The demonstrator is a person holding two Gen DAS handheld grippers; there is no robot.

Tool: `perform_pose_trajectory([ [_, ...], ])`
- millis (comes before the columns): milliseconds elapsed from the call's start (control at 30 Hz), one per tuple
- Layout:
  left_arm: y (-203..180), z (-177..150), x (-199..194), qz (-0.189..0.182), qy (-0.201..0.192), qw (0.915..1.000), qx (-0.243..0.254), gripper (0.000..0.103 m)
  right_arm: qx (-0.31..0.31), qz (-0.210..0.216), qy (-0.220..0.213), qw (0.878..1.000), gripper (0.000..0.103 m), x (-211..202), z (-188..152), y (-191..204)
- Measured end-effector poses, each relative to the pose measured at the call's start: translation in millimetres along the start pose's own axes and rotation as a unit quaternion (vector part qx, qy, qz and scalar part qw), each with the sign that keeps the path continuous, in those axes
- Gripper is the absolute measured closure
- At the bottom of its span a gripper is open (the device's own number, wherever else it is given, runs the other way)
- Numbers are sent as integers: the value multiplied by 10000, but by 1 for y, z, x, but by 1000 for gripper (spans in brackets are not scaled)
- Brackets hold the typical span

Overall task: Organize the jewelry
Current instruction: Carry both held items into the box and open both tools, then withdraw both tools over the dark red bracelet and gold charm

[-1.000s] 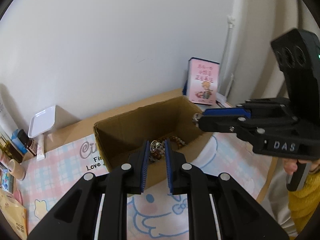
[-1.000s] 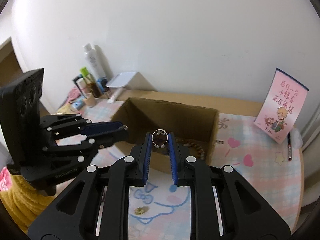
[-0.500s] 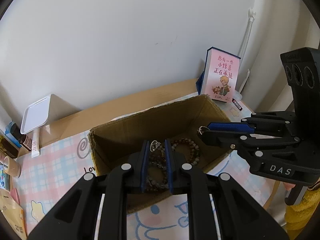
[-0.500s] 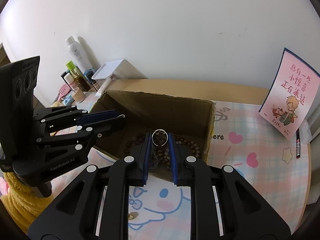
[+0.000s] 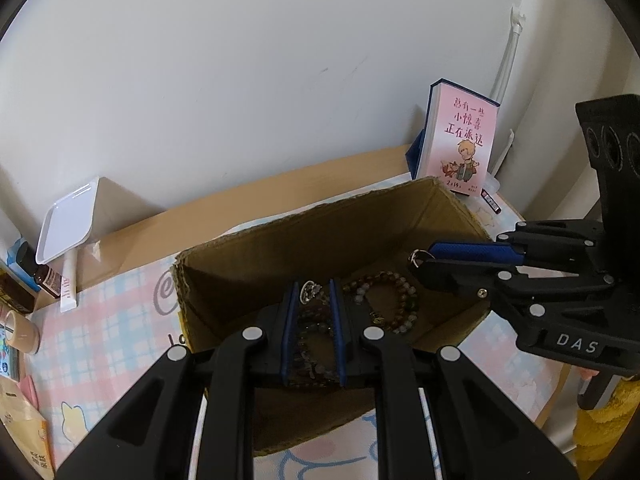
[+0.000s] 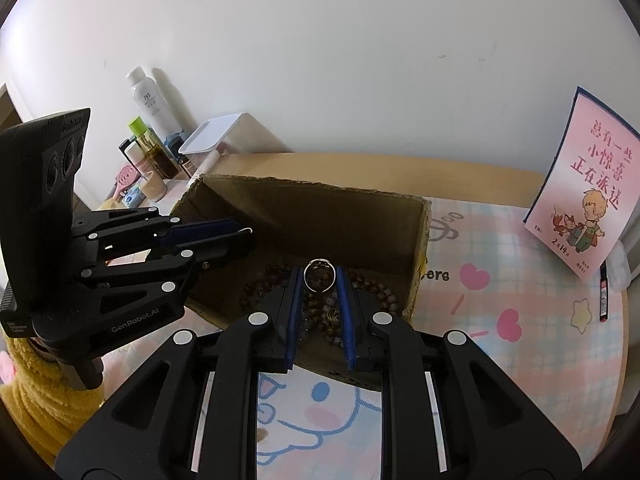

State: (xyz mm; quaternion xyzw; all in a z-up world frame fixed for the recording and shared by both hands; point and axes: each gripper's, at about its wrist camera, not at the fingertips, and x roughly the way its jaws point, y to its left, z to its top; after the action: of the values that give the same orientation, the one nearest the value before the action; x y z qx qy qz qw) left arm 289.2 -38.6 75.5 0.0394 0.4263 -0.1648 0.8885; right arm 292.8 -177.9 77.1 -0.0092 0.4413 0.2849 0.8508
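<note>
Both grippers hung over the open brown cardboard box (image 6: 304,216). The right gripper (image 6: 319,280) pinched a silver ring (image 6: 319,276); the left gripper (image 5: 313,294) pinched a small silver charm (image 5: 309,291). Best to part the fingers low, clear of the beaded bracelets (image 5: 394,300) at four o'clock.

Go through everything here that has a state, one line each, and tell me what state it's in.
Left gripper: shut on a small silver charm, above the box.
Right gripper: shut on a silver ring, above the box.
Cardboard box: open, top flaps gone.
Beaded bracelets: lying loose on the box floor.
Pink book: upright, closed, against the wall.
White tray: tilted against the wall.
White spray bottle: upright, capped.
</note>
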Motion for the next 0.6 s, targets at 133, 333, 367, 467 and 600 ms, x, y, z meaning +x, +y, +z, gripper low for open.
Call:
perform_pose_trajectory([
  [133,-1,-1,1,56,4,10000,30,87,-7,-6,-18,10000,86,0,0,1],
  [333,-1,-3,2,156,-5,9999,68,86,44,58,-49,10000,86,-1,-2,-1],
  [367,-1,-4,2,151,-24,9999,63,85,60,85,-52,9999,85,-1,-2,-1],
  [467,-3,-5,-1,198,-109,9997,129,71,92,145,-120,9998,71,-6,-3,-2],
  [600,-4,-7,-10,215,-223,9994,170,70,105,155,-324,9993,65,-20,-3,-1],
])
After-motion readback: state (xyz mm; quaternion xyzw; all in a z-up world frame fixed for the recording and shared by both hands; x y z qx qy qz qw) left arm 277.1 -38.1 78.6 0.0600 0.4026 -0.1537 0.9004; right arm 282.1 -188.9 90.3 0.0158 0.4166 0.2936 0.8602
